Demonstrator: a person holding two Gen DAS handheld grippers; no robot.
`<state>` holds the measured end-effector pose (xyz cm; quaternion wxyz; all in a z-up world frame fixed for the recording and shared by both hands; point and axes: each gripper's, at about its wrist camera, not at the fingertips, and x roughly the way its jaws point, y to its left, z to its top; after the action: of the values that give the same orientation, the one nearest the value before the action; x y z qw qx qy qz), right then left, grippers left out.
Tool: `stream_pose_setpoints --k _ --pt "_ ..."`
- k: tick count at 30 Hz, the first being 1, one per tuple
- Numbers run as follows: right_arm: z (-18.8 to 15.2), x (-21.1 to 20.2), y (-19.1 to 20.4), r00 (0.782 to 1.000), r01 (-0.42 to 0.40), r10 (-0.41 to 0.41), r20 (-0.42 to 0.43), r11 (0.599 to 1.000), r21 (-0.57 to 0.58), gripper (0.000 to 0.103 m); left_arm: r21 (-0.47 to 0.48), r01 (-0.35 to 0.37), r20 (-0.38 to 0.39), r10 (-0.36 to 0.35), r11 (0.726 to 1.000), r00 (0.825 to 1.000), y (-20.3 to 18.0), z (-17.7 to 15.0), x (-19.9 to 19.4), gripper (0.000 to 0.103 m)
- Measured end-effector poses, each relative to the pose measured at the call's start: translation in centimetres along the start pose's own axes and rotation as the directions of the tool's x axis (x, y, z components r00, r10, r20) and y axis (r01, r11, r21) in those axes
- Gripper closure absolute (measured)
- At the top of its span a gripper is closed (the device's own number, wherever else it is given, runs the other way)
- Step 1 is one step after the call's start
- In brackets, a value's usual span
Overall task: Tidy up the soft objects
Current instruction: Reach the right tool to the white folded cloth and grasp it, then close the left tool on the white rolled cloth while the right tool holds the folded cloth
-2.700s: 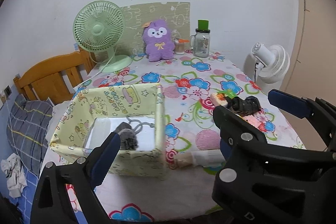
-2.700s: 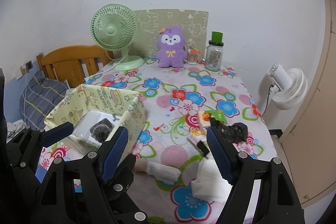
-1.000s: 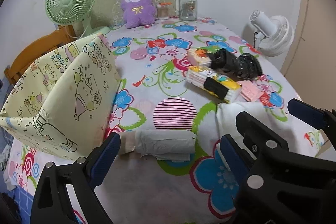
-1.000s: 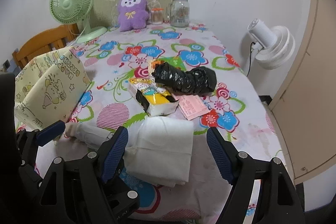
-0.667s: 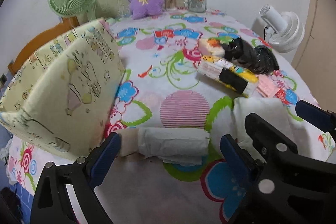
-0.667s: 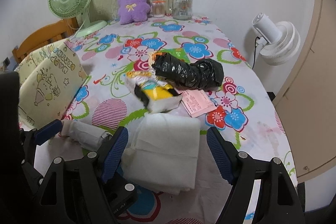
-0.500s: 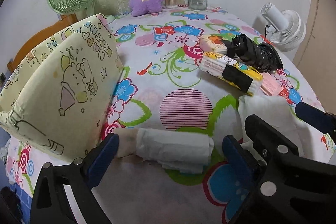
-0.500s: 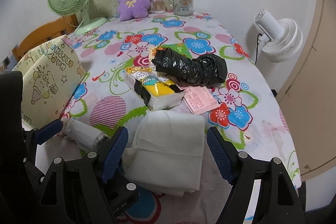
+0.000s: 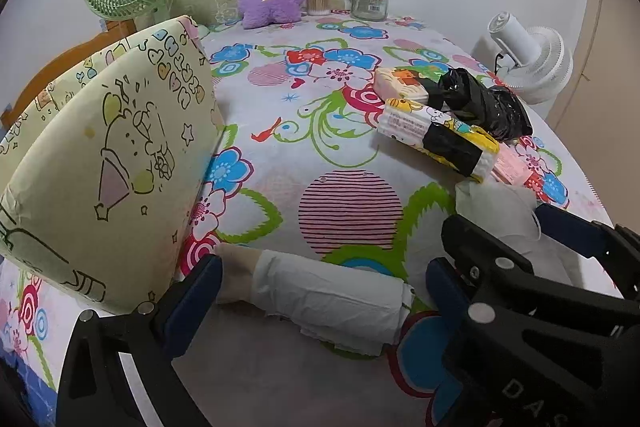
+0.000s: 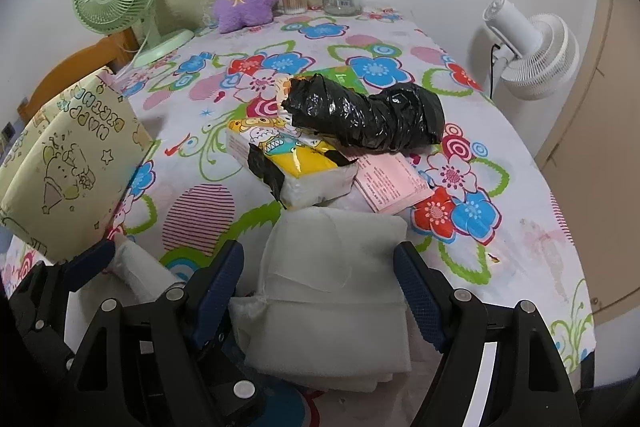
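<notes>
Flowered tablecloth (image 9: 280, 131), near edge: your left gripper (image 9: 320, 291) stands wide open astride the rolled white cloth (image 9: 324, 297), whose long axis runs crosswise between the fingers, one end toward the yellow fabric box (image 9: 100, 163) just beside it, likely the intended container. Your right gripper (image 10: 318, 277) is equally wide around the folded white pad (image 10: 332, 287), lying flat, long axis pointing away from you. Neither is gripped yet; tissue packs (image 10: 292, 159) and black bag roll (image 10: 368, 117) wait farther back.
</notes>
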<state>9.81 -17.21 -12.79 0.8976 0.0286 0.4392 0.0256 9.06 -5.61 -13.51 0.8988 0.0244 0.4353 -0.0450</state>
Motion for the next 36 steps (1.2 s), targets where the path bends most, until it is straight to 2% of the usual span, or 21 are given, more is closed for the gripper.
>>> stream_pose_setpoints --k 4,5,7,9,11,16,22,36 --pt "0.0 0.1 0.1 1.000 0.003 -0.003 -0.001 1.000 0.000 0.026 0.027 0.027 0.015 -0.027 0.999 1.000 -0.3 -0.2 -0.4 0.015" --pt "0.0 0.1 0.1 1.000 0.011 -0.011 0.000 1.000 0.001 0.032 0.036 0.032 0.019 -0.033 0.999 0.999 -0.5 -0.3 -0.6 0.018" --pt "0.0 0.1 0.1 0.999 0.042 -0.042 0.003 0.999 -0.006 0.039 0.047 0.039 0.029 -0.040 0.998 0.999 -0.7 -0.4 -0.7 0.023" --pt "-0.1 -0.1 0.1 0.999 0.041 -0.040 0.004 0.999 -0.005 0.042 0.056 0.052 0.030 -0.053 0.997 0.998 -0.8 -0.4 -0.9 0.027" --pt "-0.2 -0.2 0.1 0.999 0.040 -0.040 0.007 0.999 -0.005 0.046 0.069 0.060 0.033 -0.063 0.996 0.997 -1.2 -0.5 -1.0 0.039" --pt "-0.5 -0.7 0.1 0.999 0.035 -0.035 0.013 0.999 -0.006 0.058 0.078 0.073 0.034 -0.076 0.994 0.997 -1.5 -0.4 -1.2 0.048" --pt "-0.8 -1.3 0.4 0.999 0.024 -0.024 0.024 1.000 -0.012 0.067 0.067 0.079 0.030 -0.082 0.995 0.996 -1.3 -0.5 -1.5 0.053" --pt "-0.8 -2.8 0.8 0.999 0.012 -0.011 0.050 1.000 -0.011 0.071 0.056 0.106 0.044 -0.109 0.993 0.993 -1.2 -0.6 -2.9 0.056"
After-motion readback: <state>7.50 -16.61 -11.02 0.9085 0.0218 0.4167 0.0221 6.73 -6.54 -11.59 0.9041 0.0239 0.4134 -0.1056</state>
